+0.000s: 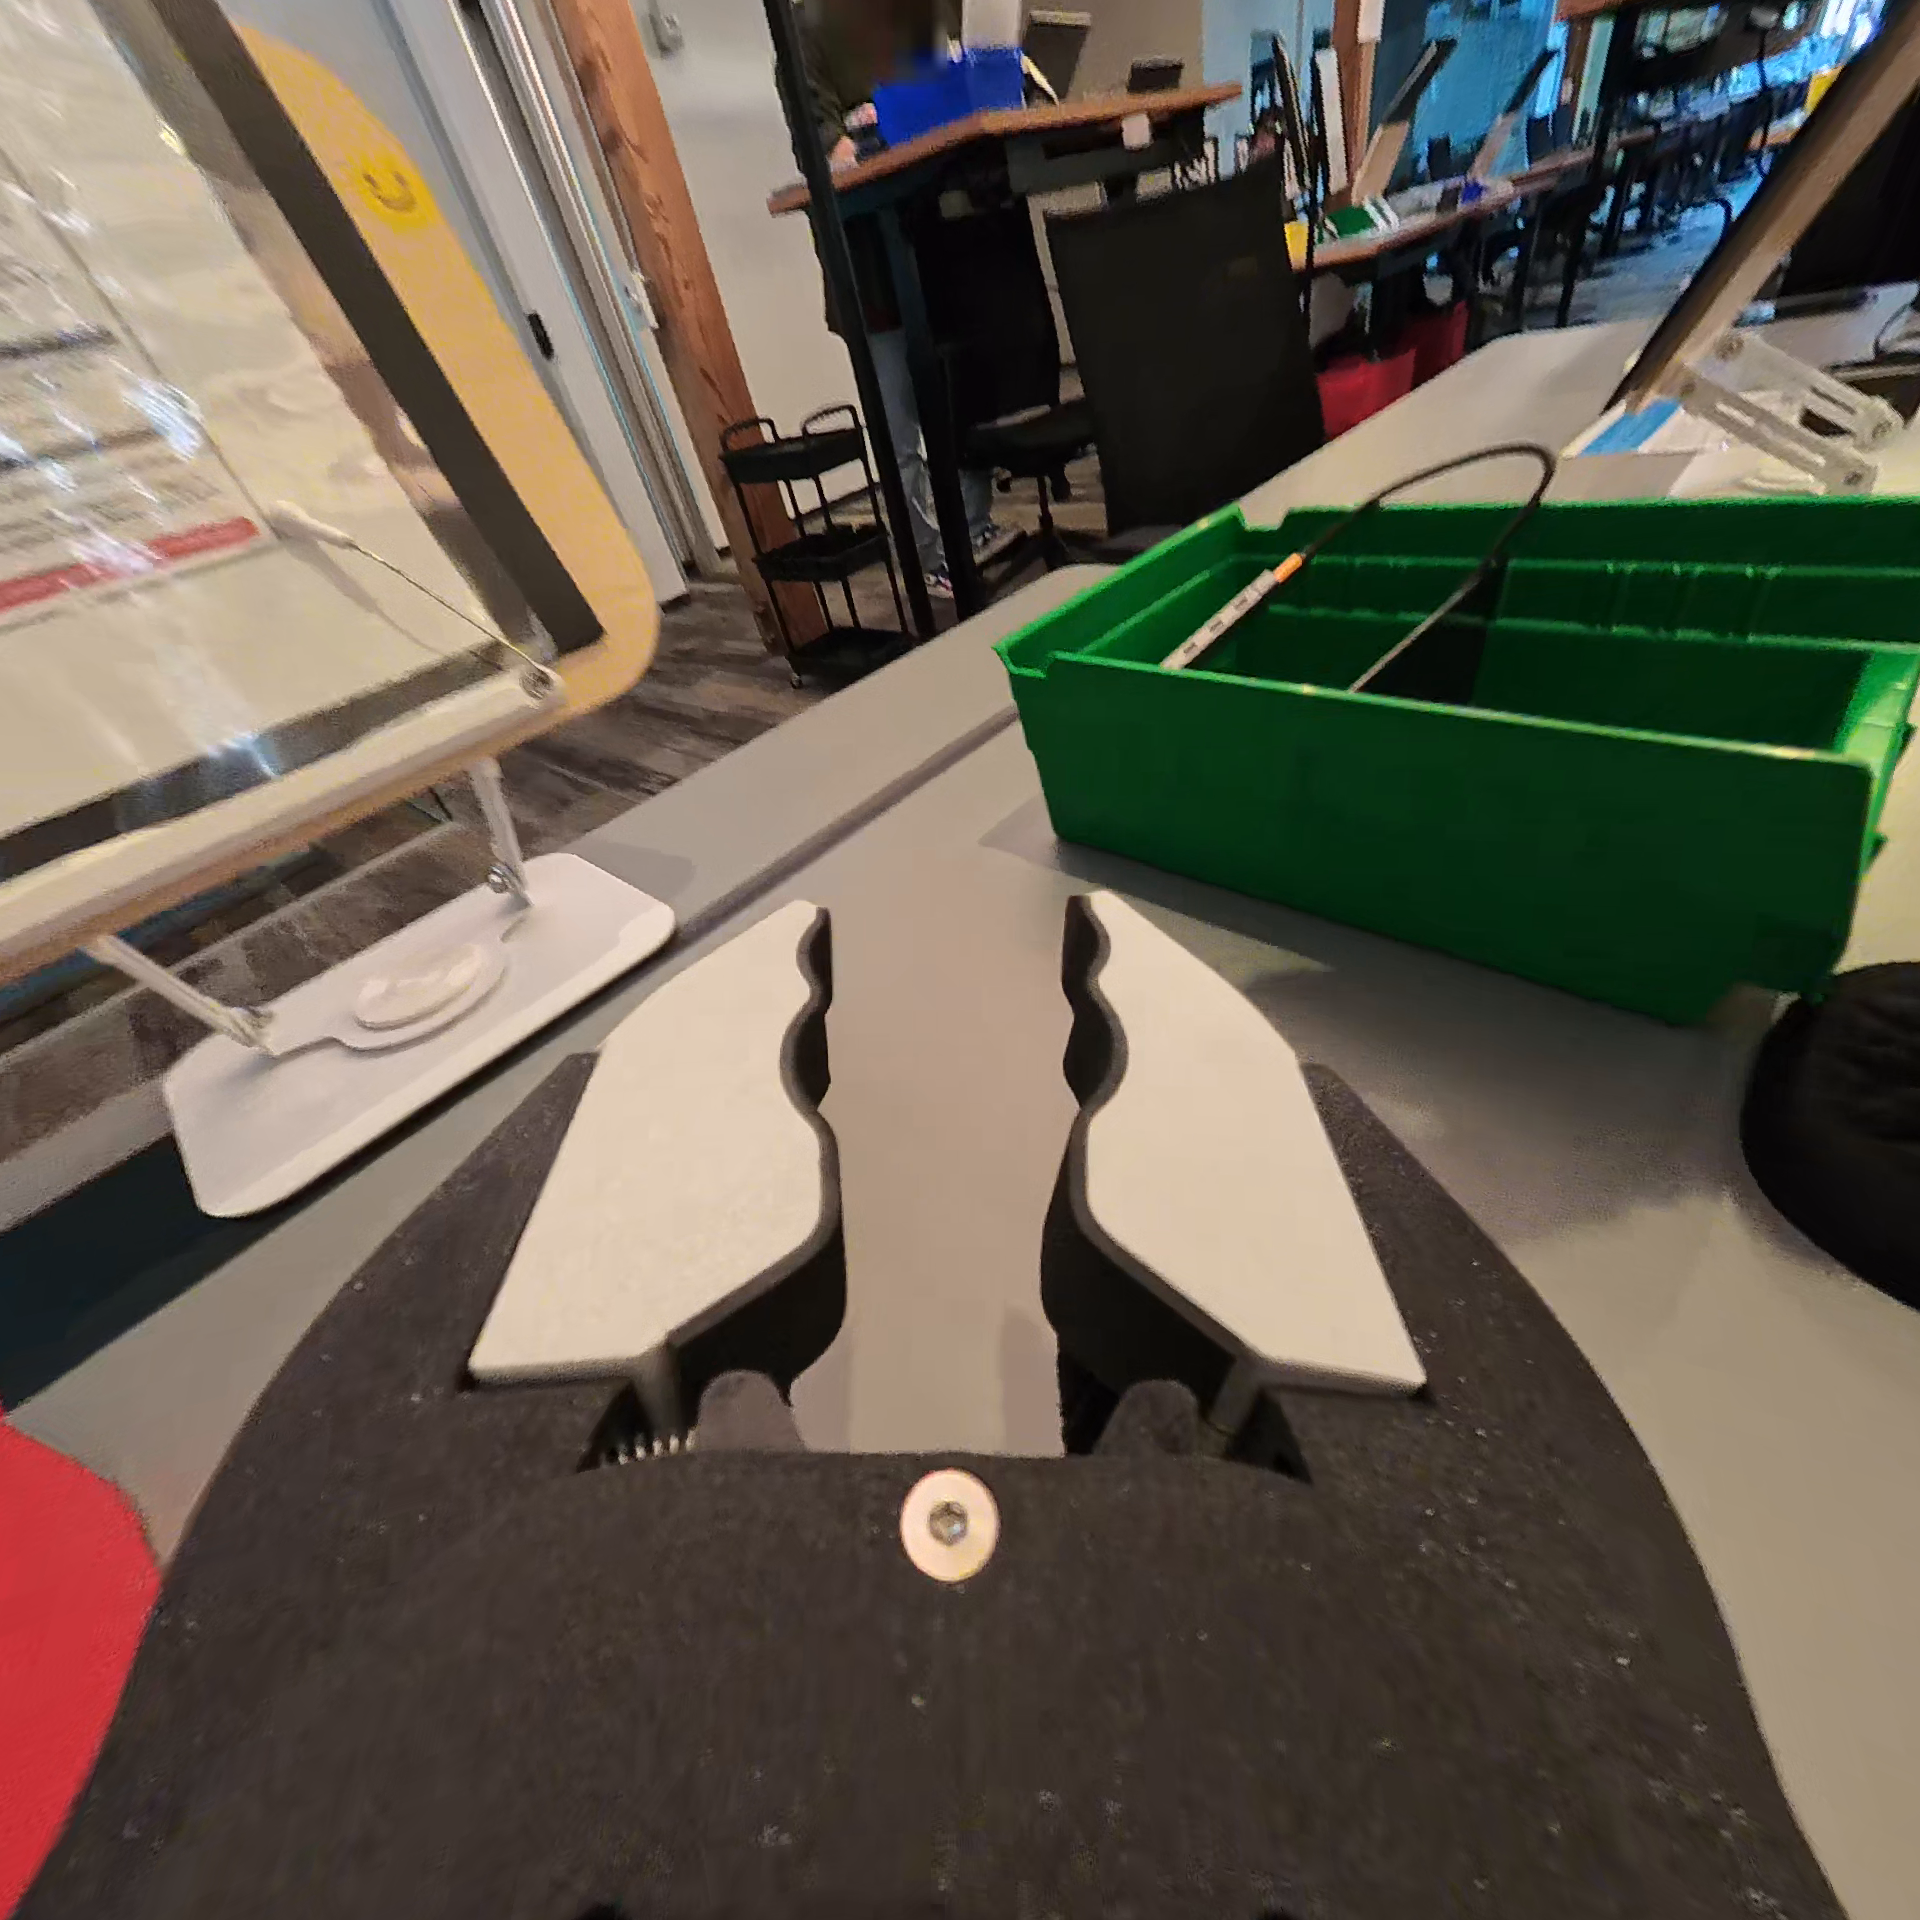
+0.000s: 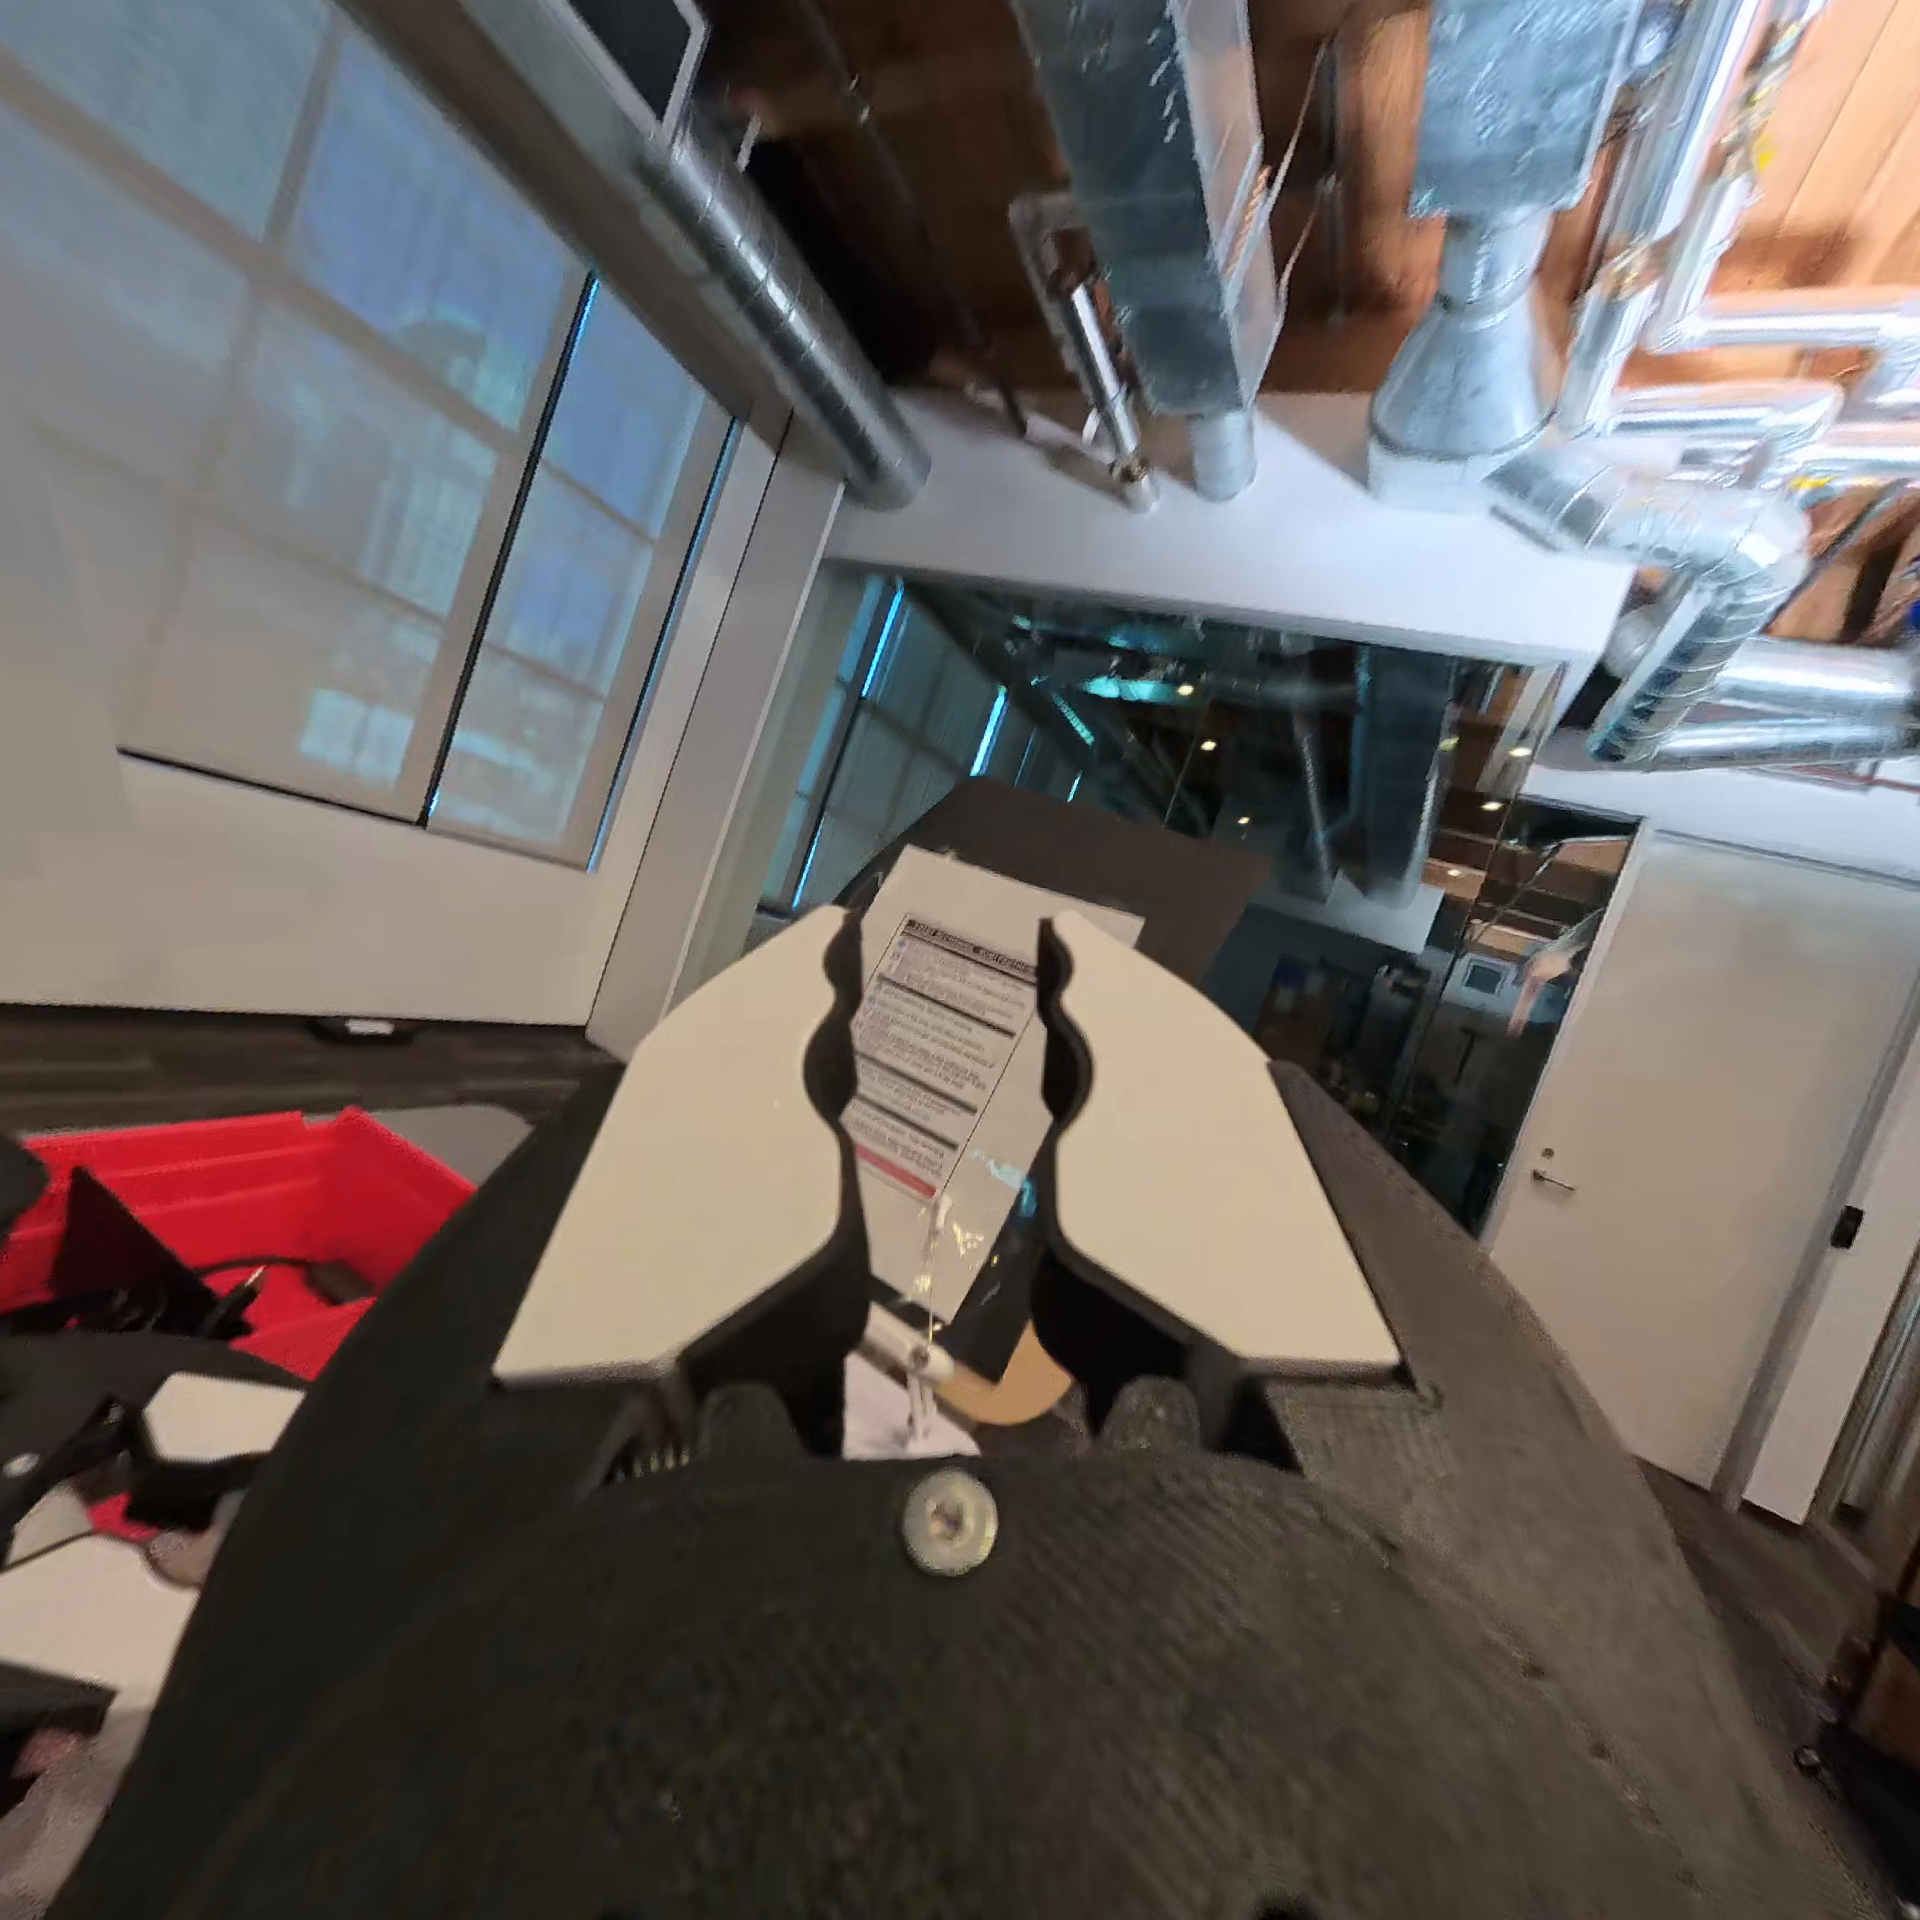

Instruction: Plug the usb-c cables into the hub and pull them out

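Note:
My left gripper (image 1: 945, 920) is open and empty, low over the grey table (image 1: 1507, 1195). To its right stands a green compartment bin (image 1: 1455, 790) with a black cable (image 1: 1455, 582) looping up out of it. My right gripper (image 2: 948, 935) is open and empty, tilted up toward the ceiling. In the right wrist view a red bin (image 2: 229, 1216) at the lower left holds dark cables and a small dark device (image 2: 332, 1283). The other gripper (image 2: 114, 1423) shows at the left edge there. No hub is clearly in view.
A framed sign on a white stand (image 1: 416, 1029) stands at the table's left edge; it also shows between my right fingers (image 2: 935, 1049). A black rounded thing (image 1: 1839, 1132) lies at the right. A red patch (image 1: 62, 1621) sits lower left. Desks and chairs stand beyond. Across from one pair of fingers to the other is roughly 25 cm. The black rounded thing (image 1: 1839, 1132) sits 20 cm or so from the ends of my left fingers.

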Motion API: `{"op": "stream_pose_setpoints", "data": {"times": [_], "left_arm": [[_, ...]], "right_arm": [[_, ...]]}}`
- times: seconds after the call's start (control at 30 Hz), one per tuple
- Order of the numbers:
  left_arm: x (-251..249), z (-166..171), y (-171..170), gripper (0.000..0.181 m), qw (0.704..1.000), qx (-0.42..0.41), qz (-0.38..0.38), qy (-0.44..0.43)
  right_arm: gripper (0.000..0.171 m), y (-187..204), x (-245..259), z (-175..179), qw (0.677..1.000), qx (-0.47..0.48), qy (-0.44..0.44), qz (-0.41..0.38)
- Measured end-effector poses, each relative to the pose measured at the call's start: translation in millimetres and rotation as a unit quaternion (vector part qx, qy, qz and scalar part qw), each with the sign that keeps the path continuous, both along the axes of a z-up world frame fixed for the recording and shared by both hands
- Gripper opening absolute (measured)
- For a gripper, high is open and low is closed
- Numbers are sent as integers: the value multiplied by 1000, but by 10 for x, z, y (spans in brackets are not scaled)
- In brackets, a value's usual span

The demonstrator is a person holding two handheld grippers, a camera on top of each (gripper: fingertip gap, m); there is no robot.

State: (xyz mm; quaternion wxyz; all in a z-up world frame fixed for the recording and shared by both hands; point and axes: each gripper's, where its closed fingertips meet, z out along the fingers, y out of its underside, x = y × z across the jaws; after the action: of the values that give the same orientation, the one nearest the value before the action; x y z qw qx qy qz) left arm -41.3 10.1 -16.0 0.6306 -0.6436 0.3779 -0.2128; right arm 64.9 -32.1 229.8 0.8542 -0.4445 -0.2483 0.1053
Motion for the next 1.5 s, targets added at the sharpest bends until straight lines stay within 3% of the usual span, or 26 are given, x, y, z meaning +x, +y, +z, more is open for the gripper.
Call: {"op": "stream_pose_setpoints", "data": {"times": [0.17,0.33,0.53,0.63,0.8,0.97,1.07,1.2,1.5], "left_arm": [[-271,505,-13,42,999,33,30,-30],[-1231,890,121,42,990,13,138,39],[-2299,447,166,39,962,-155,222,19],[-2370,157,110,29,953,-203,223,10],[-2287,-420,181,26,924,-286,240,79],[-2128,-639,293,26,907,-351,215,86],[-2218,-639,294,26,898,-356,234,108],[-2404,-405,228,27,907,-320,260,88],[-2651,-138,-345,37,920,-273,264,100]], "right_arm": [[32,97,-122,-123,999,-30,-29,19],[33,344,78,-325,994,-77,-66,-36],[33,382,229,-346,991,-79,-84,-65],[33,370,267,-320,992,-75,-79,-64],[33,396,331,-352,991,-84,-78,-69],[33,439,416,-431,986,-100,-96,-92],[32,469,447,-470,984,-107,-106,-99],[33,514,459,-502,982,-111,-113,-100],[33,585,415,-590,974,-121,-151,-115]]}}
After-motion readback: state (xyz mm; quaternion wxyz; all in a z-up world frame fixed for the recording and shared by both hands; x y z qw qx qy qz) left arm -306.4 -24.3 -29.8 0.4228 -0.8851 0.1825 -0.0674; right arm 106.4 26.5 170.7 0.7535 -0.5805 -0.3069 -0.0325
